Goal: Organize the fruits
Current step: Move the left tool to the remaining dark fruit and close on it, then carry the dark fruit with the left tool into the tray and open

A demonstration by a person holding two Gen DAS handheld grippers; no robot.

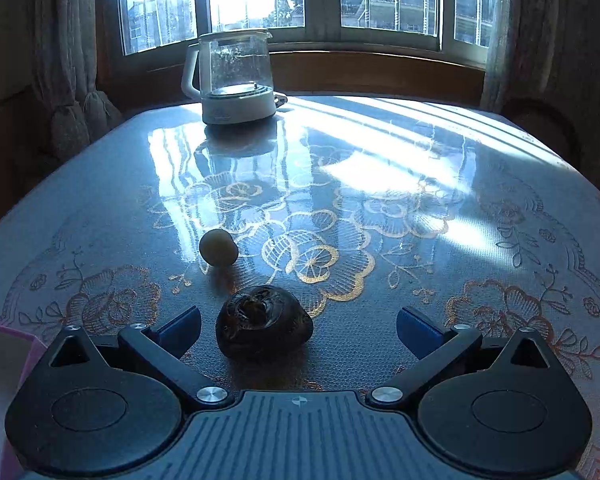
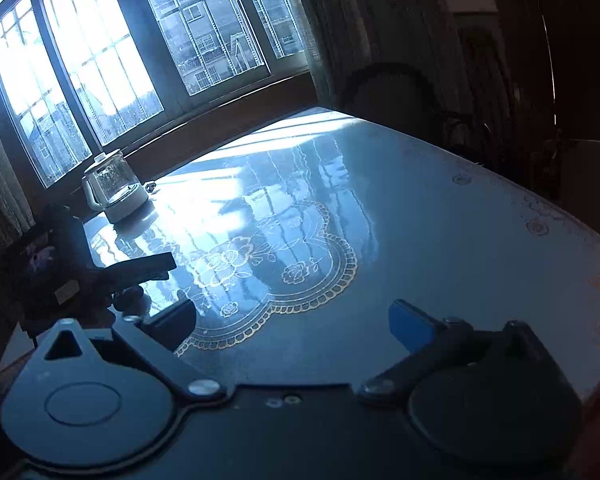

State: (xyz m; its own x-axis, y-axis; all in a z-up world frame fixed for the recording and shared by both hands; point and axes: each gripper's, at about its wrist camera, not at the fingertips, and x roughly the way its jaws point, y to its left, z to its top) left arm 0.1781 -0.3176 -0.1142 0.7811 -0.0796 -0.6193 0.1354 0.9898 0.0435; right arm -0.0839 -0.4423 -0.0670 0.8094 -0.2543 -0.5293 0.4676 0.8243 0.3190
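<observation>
- the left gripper gapes wide around the dark fruit on the table
- it looks firm, lumpy; a grip across its middle seems best
- the right gripper hangs open, empty

Two black hand-held grippers, left gripper and right gripper, alike in build. Blue pads on the fingers, dark linkage bars behind them. Silver pivot screws at the bar roots. Teardrop-shaped black housings outboard, each with a round recessed disc and triangular cut-out. Ribbed grey plate centred behind the fingers, small crosshair mark on it.
</observation>
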